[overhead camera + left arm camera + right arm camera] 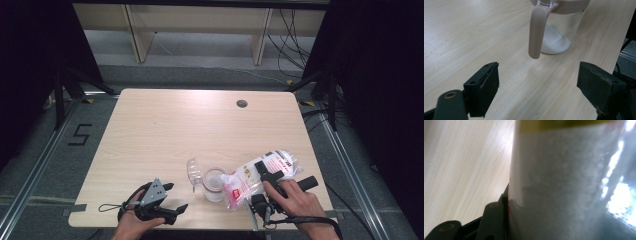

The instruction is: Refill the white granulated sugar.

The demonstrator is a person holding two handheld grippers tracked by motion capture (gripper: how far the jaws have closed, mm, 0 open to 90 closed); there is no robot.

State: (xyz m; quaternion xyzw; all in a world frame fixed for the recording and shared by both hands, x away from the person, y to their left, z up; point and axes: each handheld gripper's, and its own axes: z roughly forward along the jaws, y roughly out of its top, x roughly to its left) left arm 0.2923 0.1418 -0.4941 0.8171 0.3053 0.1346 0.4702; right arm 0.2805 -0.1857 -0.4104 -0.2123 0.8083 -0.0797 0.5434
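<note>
Tilted over a clear jar [214, 184], a plastic bag [260, 175] of white granules is held by the right gripper [266, 186], whose jaws are clamped on the bag's body. The bag's lower end is seen at the jar's rim, while its far end is raised to the right of the jar. In the right gripper view the bag [574, 185] is pressed against one black jaw, and the white grains are visible through the plastic; the second jaw is hidden behind the bag.

The jar is placed near the front edge of the worktop [200, 125], and a small heap of white granules is seen at its bottom [555, 41]. A beige handle [537, 30] is hung down from the jar's beige rim on the side facing the left gripper. A clear lid [193, 172] is stood just left of the jar.

The left gripper [175, 197] is held left of the jar, near the worktop's front edge, and its jaws are spread wide apart with nothing between them. A round hole [242, 103] is set in the worktop well behind the jar.
</note>
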